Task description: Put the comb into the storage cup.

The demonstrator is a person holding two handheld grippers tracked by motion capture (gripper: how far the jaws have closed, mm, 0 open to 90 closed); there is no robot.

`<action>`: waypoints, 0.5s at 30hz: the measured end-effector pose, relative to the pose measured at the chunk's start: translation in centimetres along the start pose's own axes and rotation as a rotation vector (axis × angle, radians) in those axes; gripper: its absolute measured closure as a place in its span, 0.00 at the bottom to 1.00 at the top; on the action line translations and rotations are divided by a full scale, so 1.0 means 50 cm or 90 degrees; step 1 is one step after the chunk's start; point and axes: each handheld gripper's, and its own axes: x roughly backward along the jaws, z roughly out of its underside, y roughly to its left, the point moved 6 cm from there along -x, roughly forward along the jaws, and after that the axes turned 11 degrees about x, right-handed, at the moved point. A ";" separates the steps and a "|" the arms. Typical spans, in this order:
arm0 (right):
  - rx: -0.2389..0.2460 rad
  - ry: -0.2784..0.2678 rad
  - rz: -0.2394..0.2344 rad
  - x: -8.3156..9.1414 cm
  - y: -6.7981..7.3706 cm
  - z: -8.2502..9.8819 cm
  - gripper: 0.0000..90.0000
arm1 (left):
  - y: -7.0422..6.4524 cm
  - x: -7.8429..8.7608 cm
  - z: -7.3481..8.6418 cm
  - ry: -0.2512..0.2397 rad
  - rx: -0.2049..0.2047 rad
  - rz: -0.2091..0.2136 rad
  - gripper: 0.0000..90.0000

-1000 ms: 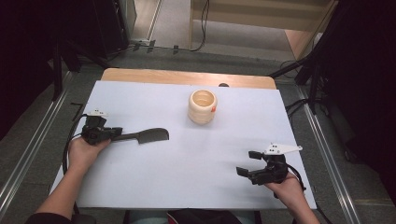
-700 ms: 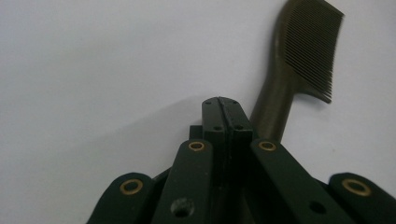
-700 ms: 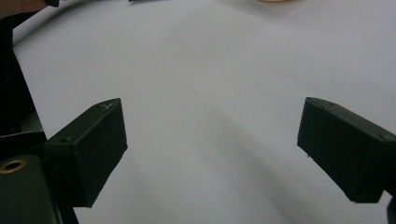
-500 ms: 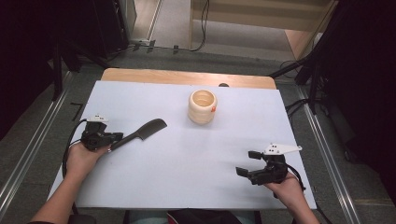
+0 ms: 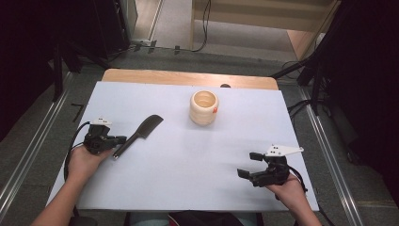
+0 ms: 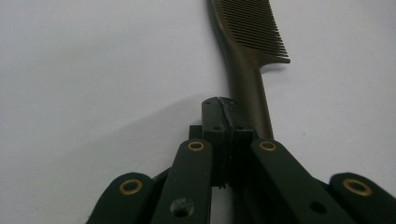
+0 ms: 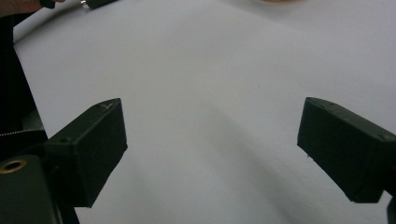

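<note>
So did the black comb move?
Yes. The black plastic comb has swung round: its toothed end now points up the table toward the wooden cup, instead of lying level.

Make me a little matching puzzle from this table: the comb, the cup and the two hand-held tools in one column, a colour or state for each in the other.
Things:
1. comb
2. cup
3. left tool
4. right tool

Descriptions:
A. jaws wide apart, nothing between them
B. pale wood, standing upright
C. jaws pressed together
D. dark, lying flat on the white sheet

Pairs: 1-D, 2-B, 3-C, 4-A
</note>
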 end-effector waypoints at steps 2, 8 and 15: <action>0.001 0.000 0.000 0.000 0.000 0.000 0.07 | 0.003 0.001 -0.001 -0.004 0.010 0.001 0.94; -0.002 0.002 -0.001 -0.001 0.001 0.000 0.07 | 0.004 0.013 -0.010 -0.026 0.026 0.008 0.83; -0.001 0.002 -0.001 -0.001 0.001 0.000 0.07 | -0.013 0.036 -0.021 -0.061 0.034 0.035 0.71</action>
